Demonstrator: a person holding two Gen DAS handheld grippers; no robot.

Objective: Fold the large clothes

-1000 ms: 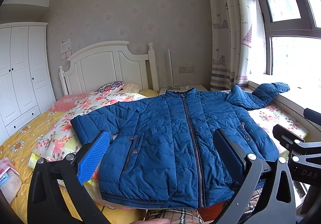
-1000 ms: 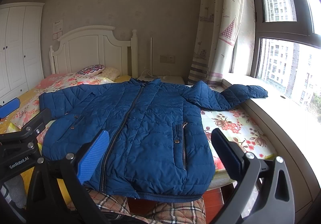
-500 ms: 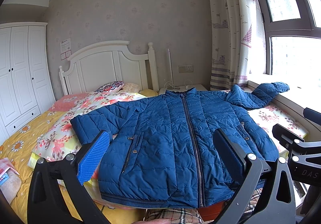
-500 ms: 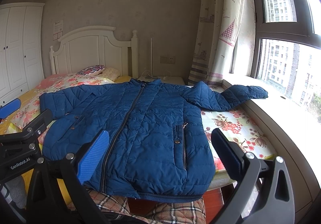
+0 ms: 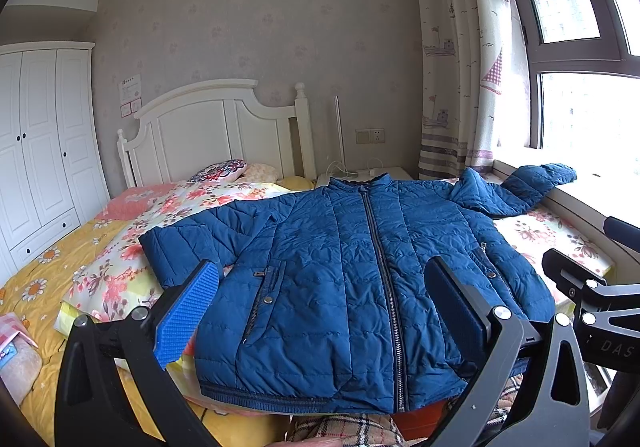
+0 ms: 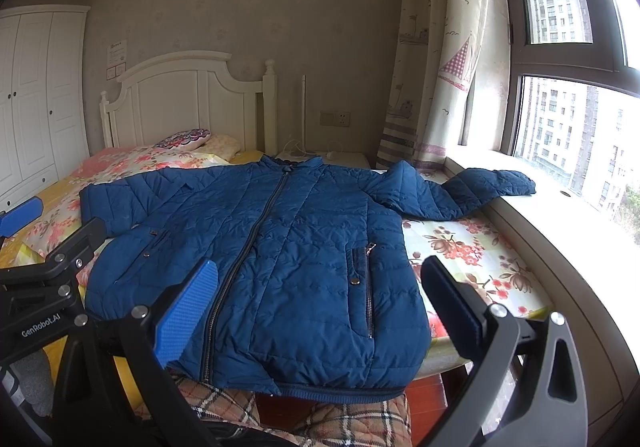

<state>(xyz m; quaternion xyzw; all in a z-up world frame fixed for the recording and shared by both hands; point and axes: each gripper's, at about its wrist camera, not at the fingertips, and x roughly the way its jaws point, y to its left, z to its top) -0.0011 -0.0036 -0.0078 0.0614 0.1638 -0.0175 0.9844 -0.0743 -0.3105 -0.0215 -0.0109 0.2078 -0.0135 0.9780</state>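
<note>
While both tools hang spread wide and empty above the jacket's hem, the left gripper [image 5: 320, 311] sits toward its left pocket; the blue quilted jacket [image 5: 360, 267] lies flat, zipped, across the floral bed [image 5: 120, 275]; the right gripper [image 6: 316, 307] hangs near its right pocket.

Your left gripper [image 5: 320, 311] is held level with jaws spread wide, nothing between the blue pads [image 5: 186, 313]. Right gripper [image 6: 320, 307] is the same: jaws wide apart, empty, pads [image 6: 186, 313] clear. Both sit side by side at about the same height, facing forward; each one's outer finger shows at the edge of the other's wrist view. Neither touches anything.
</note>
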